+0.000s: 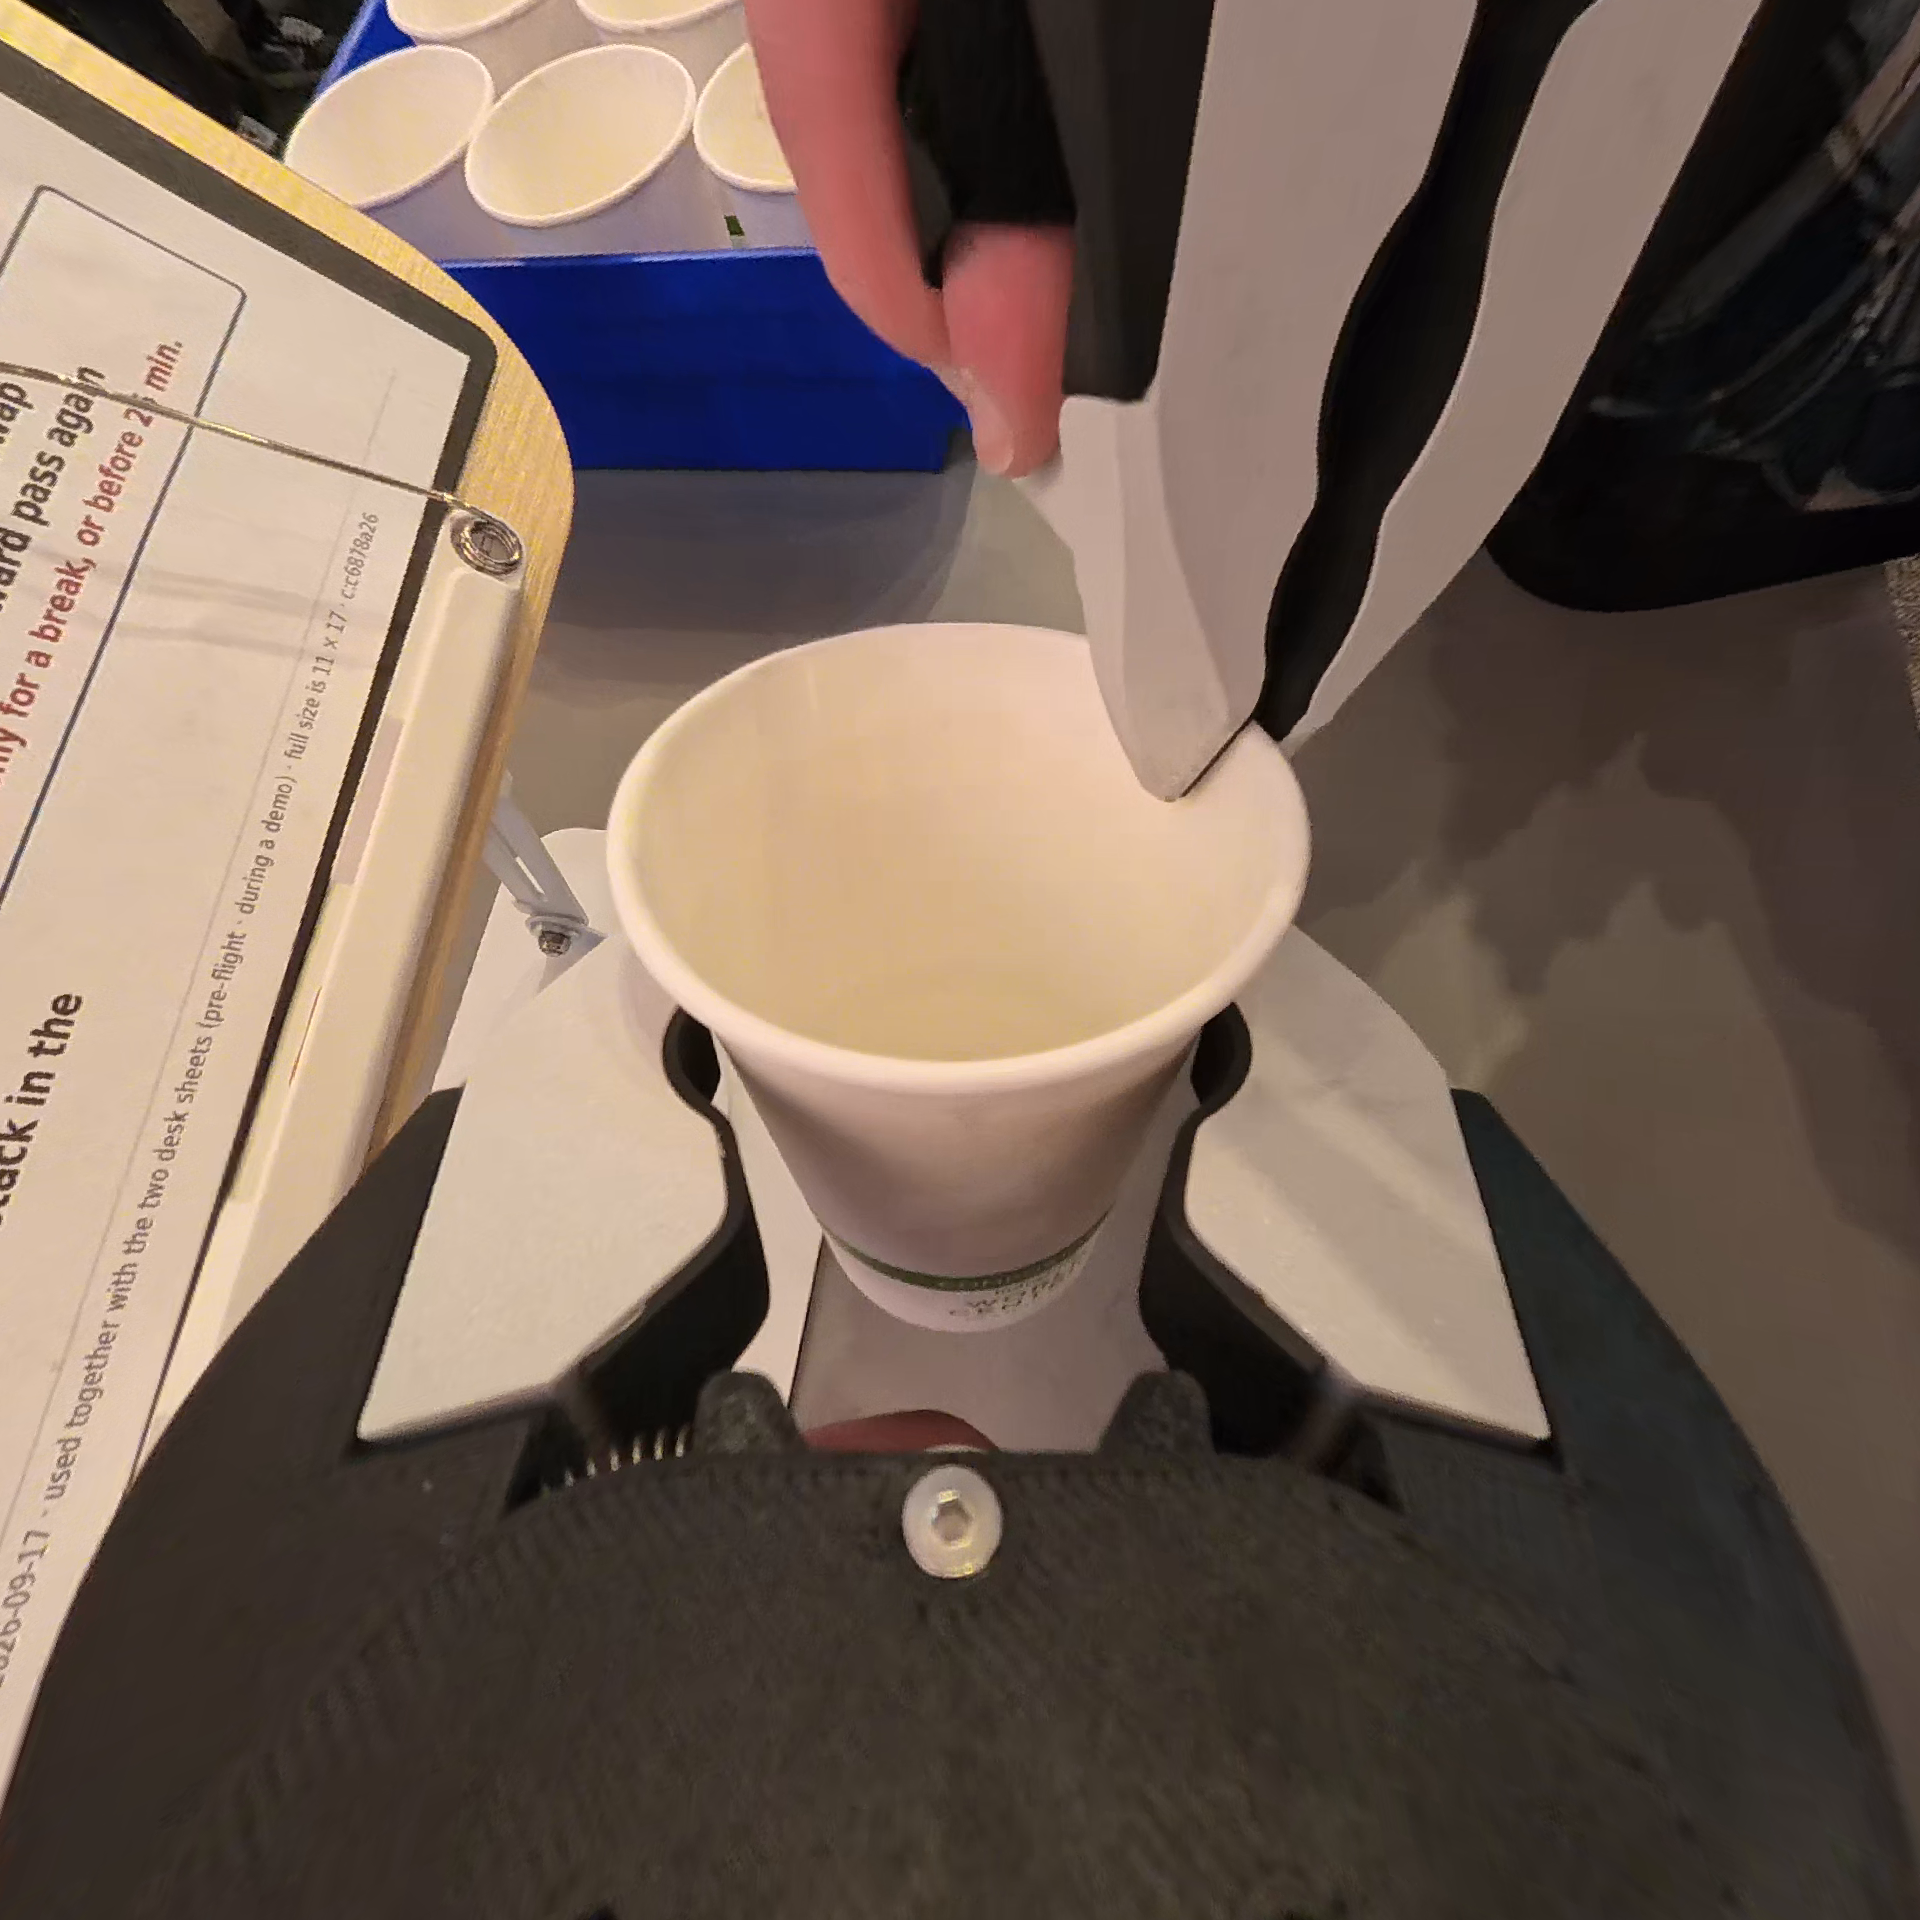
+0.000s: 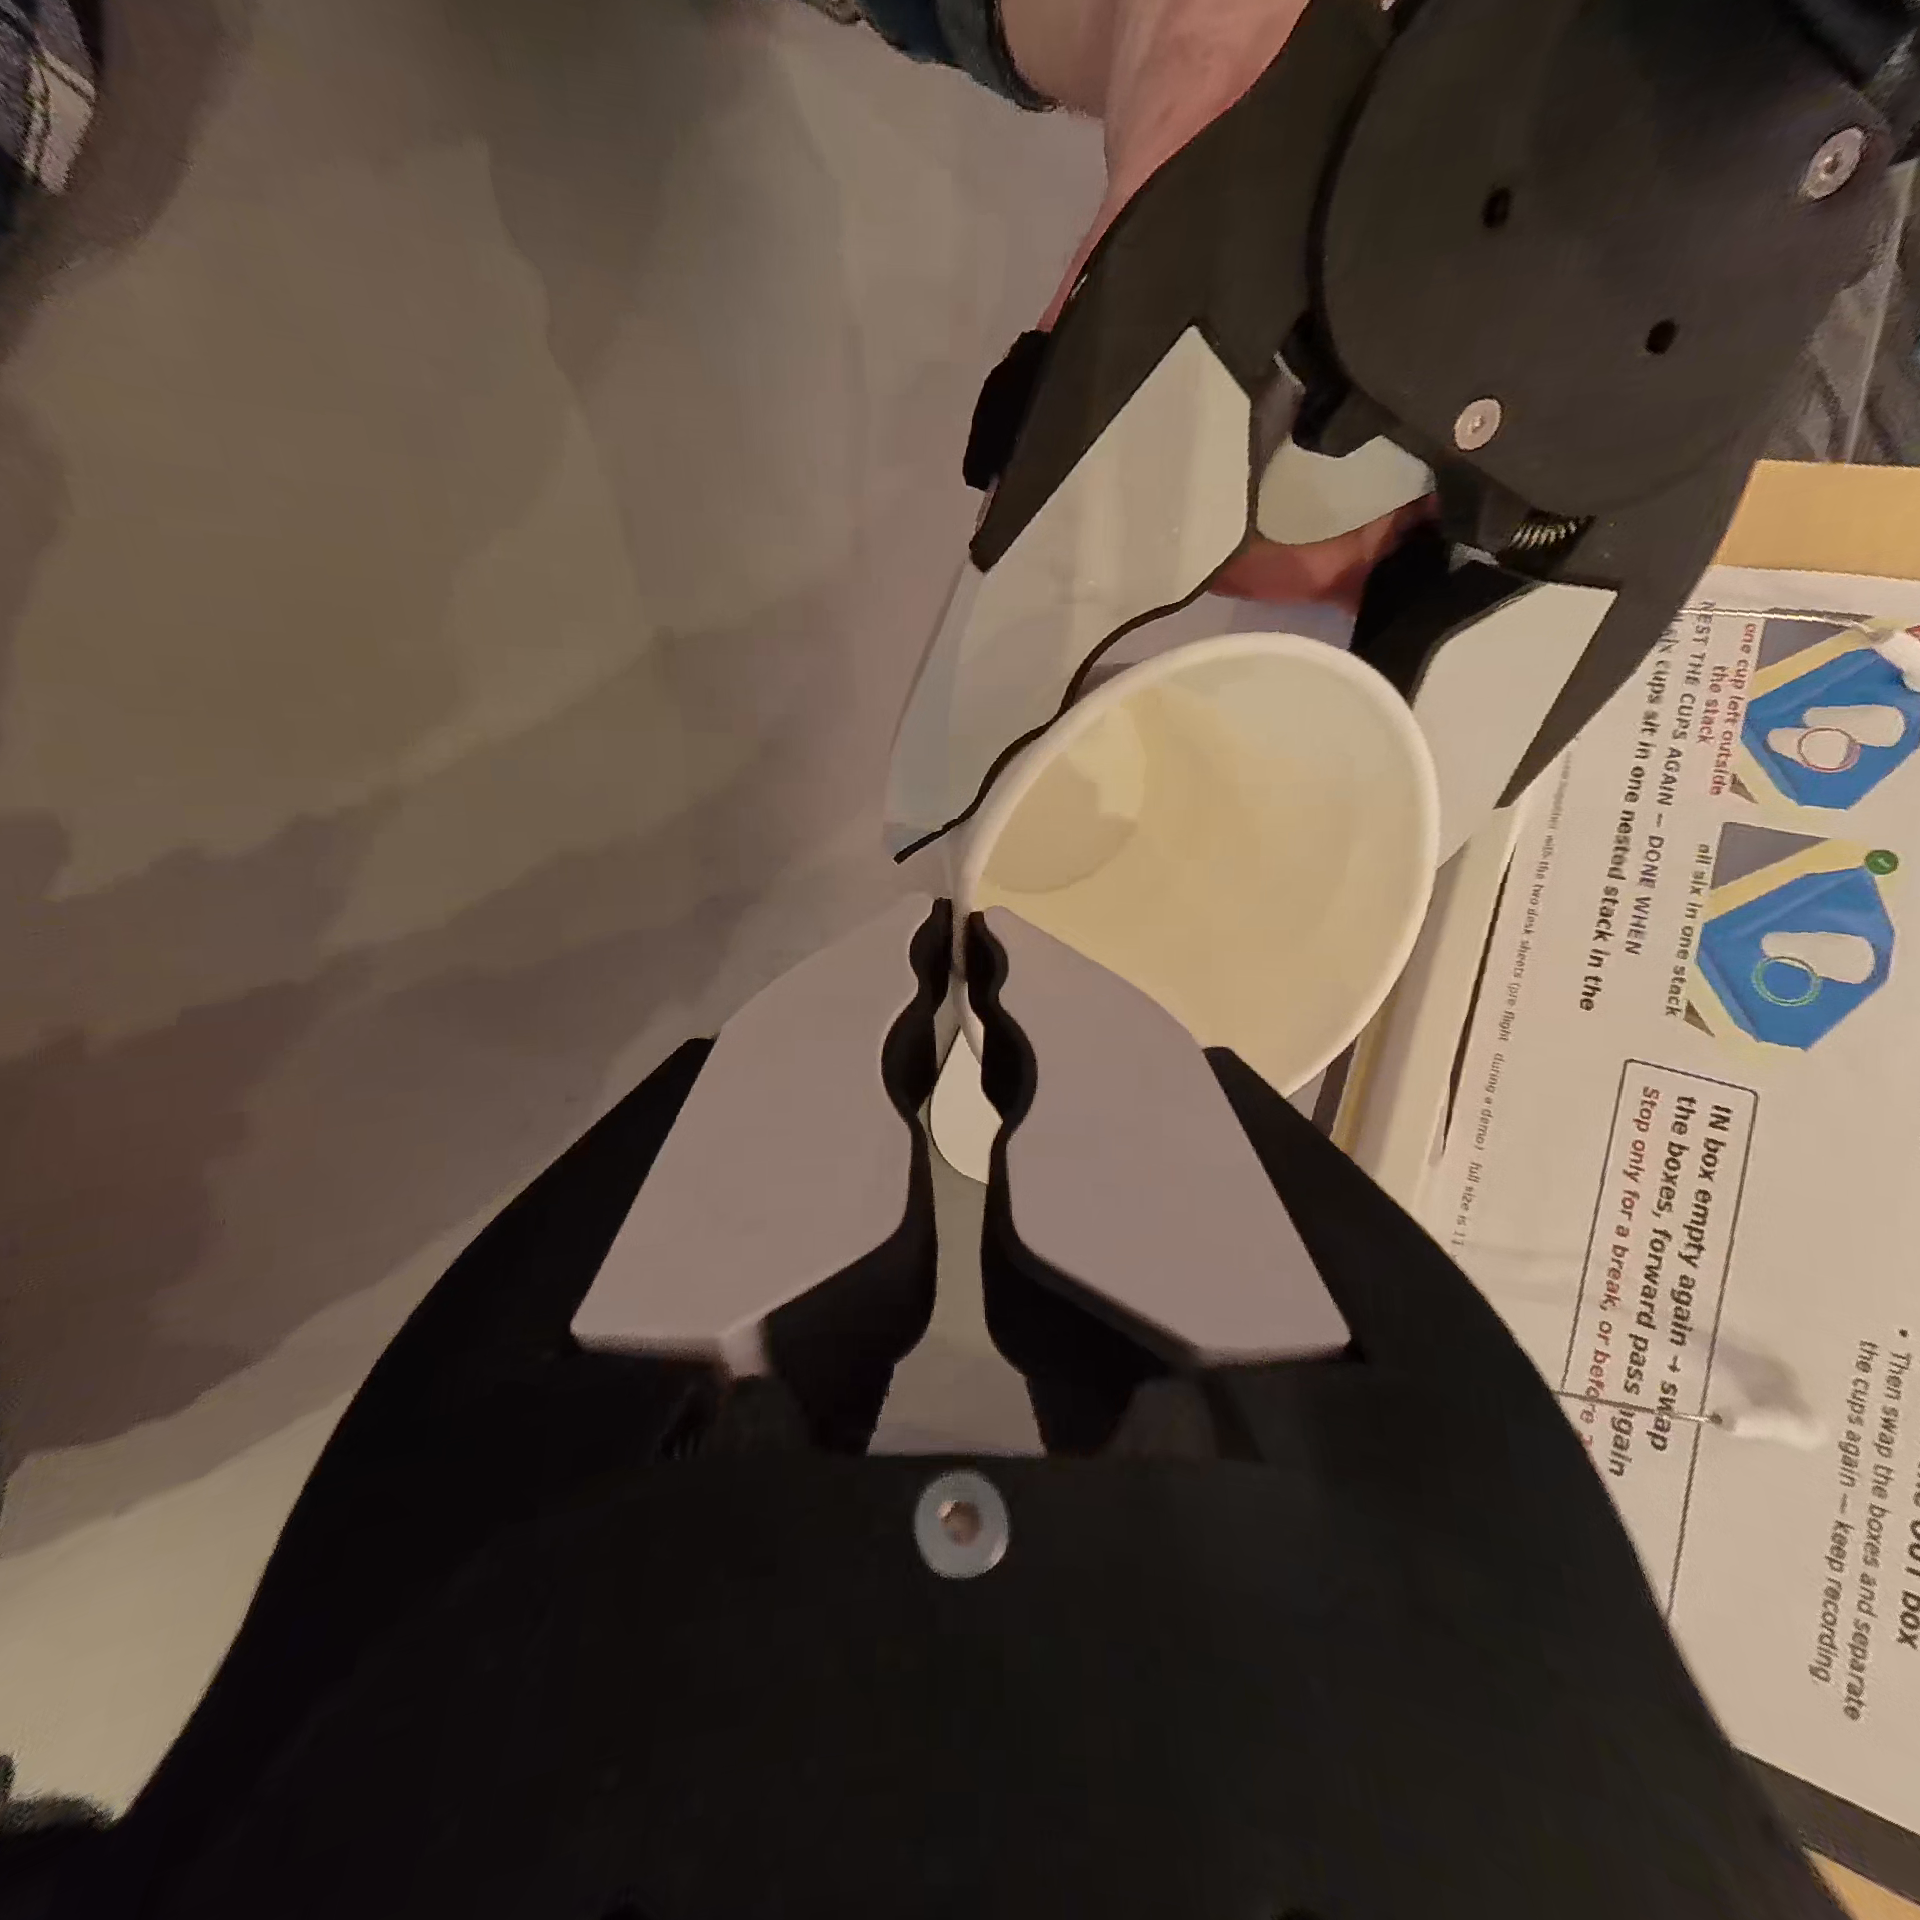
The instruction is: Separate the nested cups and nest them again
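Note:
A white paper cup with a green band near its base stands upright between my left gripper's pads, which press on its body from both sides. My right gripper reaches down from the upper right and is shut on the cup's far right rim, one finger inside and one outside. In the right wrist view, my right gripper's black pads pinch the rim of the cup. The left gripper holds the cup from behind. I cannot tell whether another cup sits nested inside.
A blue bin holding several white cups stands at the back. A printed sheet on a wooden board lies to the left and also shows in the right wrist view. A dark object is at the right. The gap from one gripper's tips to the other's is roughly 4 cm.

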Available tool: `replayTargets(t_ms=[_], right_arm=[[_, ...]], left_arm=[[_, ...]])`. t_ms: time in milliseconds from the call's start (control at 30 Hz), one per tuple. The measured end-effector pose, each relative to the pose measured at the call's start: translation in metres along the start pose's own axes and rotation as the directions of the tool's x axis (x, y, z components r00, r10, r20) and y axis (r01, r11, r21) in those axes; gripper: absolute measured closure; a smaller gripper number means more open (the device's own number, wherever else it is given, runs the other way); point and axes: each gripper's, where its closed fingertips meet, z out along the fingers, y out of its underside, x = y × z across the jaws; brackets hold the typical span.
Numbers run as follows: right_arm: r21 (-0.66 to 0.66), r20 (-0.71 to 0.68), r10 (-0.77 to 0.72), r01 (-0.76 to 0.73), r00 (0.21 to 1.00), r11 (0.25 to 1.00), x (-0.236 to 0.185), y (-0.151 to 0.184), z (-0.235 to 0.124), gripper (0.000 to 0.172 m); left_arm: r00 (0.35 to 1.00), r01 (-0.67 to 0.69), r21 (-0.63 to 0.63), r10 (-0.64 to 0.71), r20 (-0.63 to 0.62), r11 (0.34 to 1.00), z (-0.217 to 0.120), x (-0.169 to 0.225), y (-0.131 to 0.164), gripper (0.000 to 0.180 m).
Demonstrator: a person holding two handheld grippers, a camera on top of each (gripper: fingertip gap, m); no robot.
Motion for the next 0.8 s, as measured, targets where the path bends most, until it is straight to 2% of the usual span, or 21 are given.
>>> replayTargets(t_ms=[133, 233, 333, 400, 500, 600, 733, 800], right_arm=[[0.019, -0.053, 0.023, -0.022, 0.998, 1.0, 0.006, 0.001, -0.025, 0.169], [-0.015, -0.185, 0.076, -0.08, 0.98, 0.997, 0.021, 0.019, -0.062, 0.169], [-0.07, -0.356, 0.144, -0.18, 0.923, 0.981, 0.034, 0.047, -0.112, 0.169], [-0.156, -0.485, 0.172, -0.278, 0.858, 0.948, 0.037, 0.076, -0.148, 0.169], [-0.238, -0.632, 0.22, -0.457, 0.743, 0.857, 0.029, 0.119, -0.197, 0.169], [-0.283, -0.711, 0.279, -0.627, 0.645, 0.726, 0.011, 0.161, -0.23, 0.169], [-0.32, -0.751, 0.361, -0.782, 0.553, 0.534, -0.016, 0.209, -0.248, 0.169], [-0.3, -0.76, 0.406, -0.828, 0.508, 0.474, -0.025, 0.223, -0.253, 0.169]], left_arm=[[1.0, 0.009, 0.061, -0.009, -0.003, 0.998, -0.008, 0.0, -0.011, 0.093], [0.999, 0.012, 0.08, -0.015, 0.036, 0.997, -0.017, -0.008, -0.014, 0.092], [0.999, 0.009, 0.106, -0.014, 0.046, 0.994, -0.027, -0.012, -0.016, 0.112], [0.999, -0.002, 0.131, -0.005, 0.053, 0.991, -0.033, -0.014, -0.019, 0.138], [0.999, -0.002, 0.15, -0.005, 0.046, 0.989, -0.037, -0.015, -0.02, 0.165], [0.999, -0.004, 0.147, -0.004, 0.053, 0.989, -0.038, -0.017, -0.02, 0.18], [0.999, -0.01, 0.141, 0.003, 0.054, 0.99, -0.036, -0.016, -0.019, 0.18], [0.999, -0.014, 0.135, 0.007, 0.05, 0.991, -0.034, -0.015, -0.018, 0.18]])
